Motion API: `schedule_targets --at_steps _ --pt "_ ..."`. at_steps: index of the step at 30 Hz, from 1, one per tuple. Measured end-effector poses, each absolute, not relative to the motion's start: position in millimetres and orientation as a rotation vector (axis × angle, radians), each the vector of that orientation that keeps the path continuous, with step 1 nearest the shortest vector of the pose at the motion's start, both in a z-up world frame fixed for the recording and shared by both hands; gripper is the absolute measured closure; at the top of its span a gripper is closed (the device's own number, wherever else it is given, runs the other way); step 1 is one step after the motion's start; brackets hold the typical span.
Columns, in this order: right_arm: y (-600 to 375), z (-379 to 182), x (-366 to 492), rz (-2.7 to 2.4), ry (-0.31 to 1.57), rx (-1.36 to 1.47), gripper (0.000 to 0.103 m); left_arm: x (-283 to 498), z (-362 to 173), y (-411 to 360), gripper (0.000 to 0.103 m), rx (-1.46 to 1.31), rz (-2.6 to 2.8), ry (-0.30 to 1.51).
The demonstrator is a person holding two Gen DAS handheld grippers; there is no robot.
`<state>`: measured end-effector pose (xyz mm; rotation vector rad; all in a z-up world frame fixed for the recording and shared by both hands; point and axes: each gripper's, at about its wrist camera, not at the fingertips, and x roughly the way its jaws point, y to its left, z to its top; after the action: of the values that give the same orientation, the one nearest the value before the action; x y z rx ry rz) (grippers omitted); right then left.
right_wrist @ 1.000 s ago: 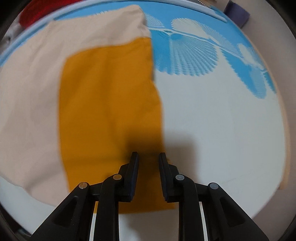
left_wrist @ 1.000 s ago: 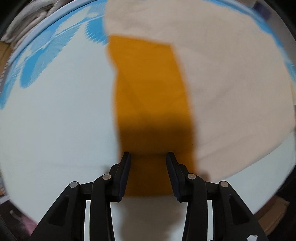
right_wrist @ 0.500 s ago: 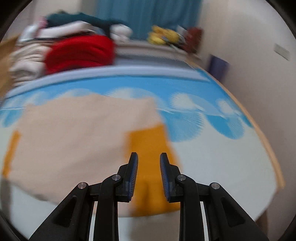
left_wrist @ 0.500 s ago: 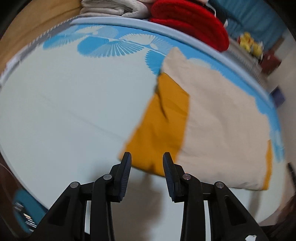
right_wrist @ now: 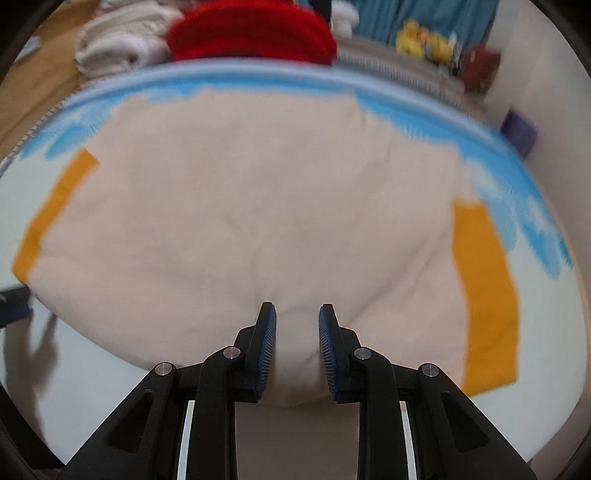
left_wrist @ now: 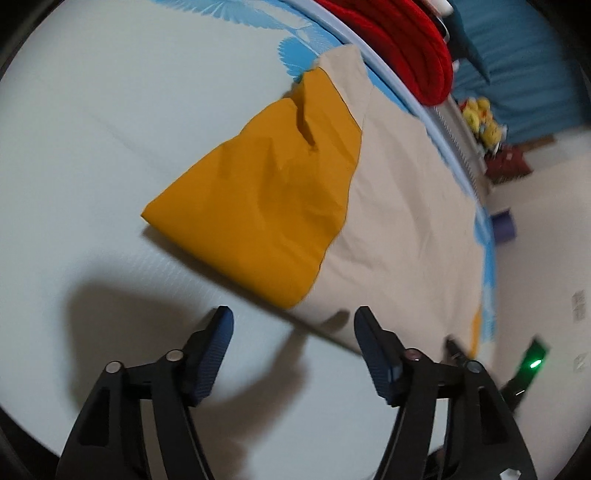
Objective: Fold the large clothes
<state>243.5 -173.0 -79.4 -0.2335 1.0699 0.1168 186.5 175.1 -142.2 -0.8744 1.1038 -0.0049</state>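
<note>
A large beige garment (right_wrist: pixel 258 206) with orange sleeves lies flat on the pale blue-patterned bed. In the left wrist view its beige body (left_wrist: pixel 402 221) lies to the right of a folded-in orange sleeve (left_wrist: pixel 266 199). My left gripper (left_wrist: pixel 293 328) is open and empty, just short of the sleeve's near corner. My right gripper (right_wrist: pixel 297 325) is open and empty over the garment's near hem, midway between the left orange sleeve (right_wrist: pixel 51 210) and the right orange sleeve (right_wrist: pixel 487 291).
A red folded blanket (right_wrist: pixel 251 33) and white folded clothes (right_wrist: pixel 118 40) are piled beyond the bed's far edge (right_wrist: pixel 295 74). Yellow toys (right_wrist: pixel 424 42) and a blue curtain (left_wrist: pixel 517 66) stand behind. The white sheet (left_wrist: pixel 92 129) spreads left of the garment.
Both grippers pulled back from the orange sleeves and swung. The left one opened wider and now faces the sleeve's corner. The right one moved to the middle of the hem and opened a little.
</note>
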Motion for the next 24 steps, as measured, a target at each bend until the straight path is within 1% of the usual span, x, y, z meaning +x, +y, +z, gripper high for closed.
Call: schedule_targets --at_steps 4,7,12,14,15,17,18,19,20,22,24 --pt "-177 -84 245 0.115 1.085 -0.227 0.078 196 -158 189 0.034 -1.040 0.012 1.054" --pt "-174 -84 244 0.118 1.086 -0.242 0.078 207 -159 192 0.032 -1.100 0.014 0.997" --pt "-176 -86 246 0.130 1.098 -0.225 0.078 222 -162 192 0.034 -1.154 0.038 0.921" --pt "-177 -85 246 0.132 1.097 -0.224 0.078 224 -162 193 0.038 -1.153 0.039 0.909" --pt "-177 -85 247 0.133 1.097 -0.224 0.078 227 -163 190 0.042 -1.143 0.042 0.910" --pt "-177 -84 247 0.134 1.096 -0.217 0.078 224 -167 189 0.056 -1.132 0.040 0.914" --pt "-178 -84 247 0.134 1.096 -0.211 0.078 227 -169 188 0.067 -1.135 0.037 0.928" --pt "-178 -84 248 0.134 1.095 -0.207 0.078 230 -170 187 0.081 -1.149 0.028 0.935" --pt "-178 -83 247 0.134 1.095 -0.202 0.078 230 -168 187 0.087 -1.156 0.013 0.932" --pt "-181 -80 247 0.133 1.090 -0.184 0.078 231 -153 184 0.092 -1.105 0.014 0.935" --pt "-182 -72 245 0.127 1.065 -0.162 0.078 234 -130 179 0.094 -1.021 0.017 0.945"
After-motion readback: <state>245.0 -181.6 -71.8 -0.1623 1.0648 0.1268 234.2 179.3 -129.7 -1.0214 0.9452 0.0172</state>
